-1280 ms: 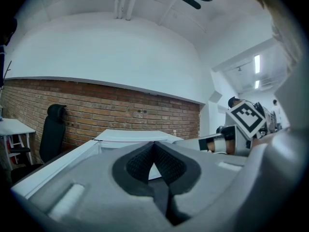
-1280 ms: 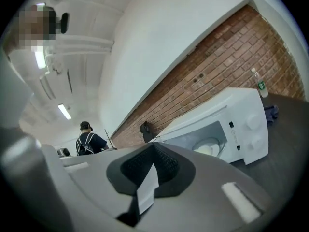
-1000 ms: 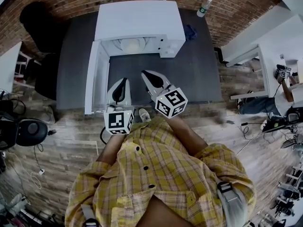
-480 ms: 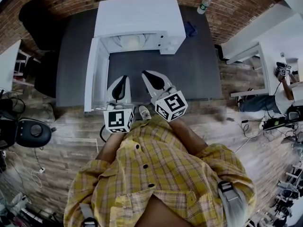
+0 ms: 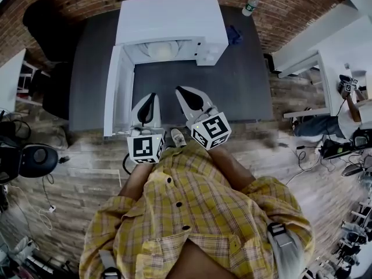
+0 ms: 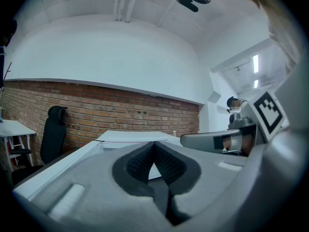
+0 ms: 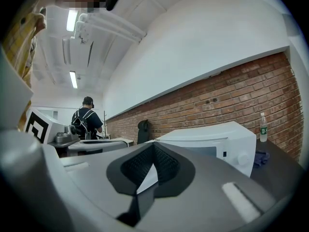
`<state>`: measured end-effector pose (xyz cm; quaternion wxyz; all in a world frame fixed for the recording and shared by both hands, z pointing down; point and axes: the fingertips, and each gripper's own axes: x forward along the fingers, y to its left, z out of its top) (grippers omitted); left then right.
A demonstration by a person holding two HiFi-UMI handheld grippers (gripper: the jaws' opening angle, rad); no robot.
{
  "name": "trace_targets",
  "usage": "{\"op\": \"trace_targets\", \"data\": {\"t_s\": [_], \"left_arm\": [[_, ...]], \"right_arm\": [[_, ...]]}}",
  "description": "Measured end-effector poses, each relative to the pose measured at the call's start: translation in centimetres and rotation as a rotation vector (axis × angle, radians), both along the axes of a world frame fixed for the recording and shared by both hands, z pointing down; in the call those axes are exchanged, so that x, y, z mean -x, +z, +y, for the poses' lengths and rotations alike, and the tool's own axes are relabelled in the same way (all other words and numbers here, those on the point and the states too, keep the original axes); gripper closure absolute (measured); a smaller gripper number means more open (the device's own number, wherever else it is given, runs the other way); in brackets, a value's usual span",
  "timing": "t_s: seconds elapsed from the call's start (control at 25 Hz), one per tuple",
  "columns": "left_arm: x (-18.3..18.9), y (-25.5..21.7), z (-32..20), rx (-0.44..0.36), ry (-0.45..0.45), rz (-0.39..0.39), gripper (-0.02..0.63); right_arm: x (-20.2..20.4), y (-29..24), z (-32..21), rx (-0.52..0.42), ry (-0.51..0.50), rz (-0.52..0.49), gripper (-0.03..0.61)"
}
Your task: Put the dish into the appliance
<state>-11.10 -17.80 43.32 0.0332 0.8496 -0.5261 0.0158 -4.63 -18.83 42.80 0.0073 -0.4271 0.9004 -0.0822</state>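
A white microwave [image 5: 168, 22] stands on the dark table [image 5: 232, 92], and its door [image 5: 118, 92] is swung open to the left. A pale dish [image 5: 162, 50] lies inside the cavity. My left gripper [image 5: 147, 102] and right gripper [image 5: 188, 95] hover side by side over the table's front half, well short of the cavity. Both are shut with nothing in them. In the left gripper view the left gripper's [image 6: 154, 148] ribbed pads meet, with the microwave's top [image 6: 130, 135] beyond. The right gripper's [image 7: 153, 150] pads meet too, with the microwave [image 7: 212, 141] ahead on the right.
A water bottle [image 5: 250, 7] and a blue cloth [image 5: 233, 38] lie at the table's back right. Left of the table is a black chair [image 5: 49, 31]. A white desk [image 5: 349, 45] and another person [image 5: 356, 114] are on the right. The floor is wood.
Both grippers stay in about the same place, still shut. The head view has shifted slightly.
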Motion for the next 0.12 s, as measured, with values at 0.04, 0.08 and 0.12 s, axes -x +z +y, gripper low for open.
{"op": "trace_targets", "data": {"t_s": [0.04, 0.08, 0.12], "left_arm": [[0.00, 0.03, 0.01, 0.001, -0.001, 0.000, 0.614], [0.01, 0.06, 0.02, 0.001, -0.003, 0.001, 0.614], [0.01, 0.08, 0.03, 0.001, -0.005, 0.001, 0.614]], "right_arm": [[-0.08, 0.01, 0.01, 0.000, 0.001, -0.001, 0.578], [-0.18, 0.01, 0.00, -0.001, 0.003, -0.001, 0.578], [-0.28, 0.02, 0.00, -0.001, 0.005, -0.001, 0.578]]}}
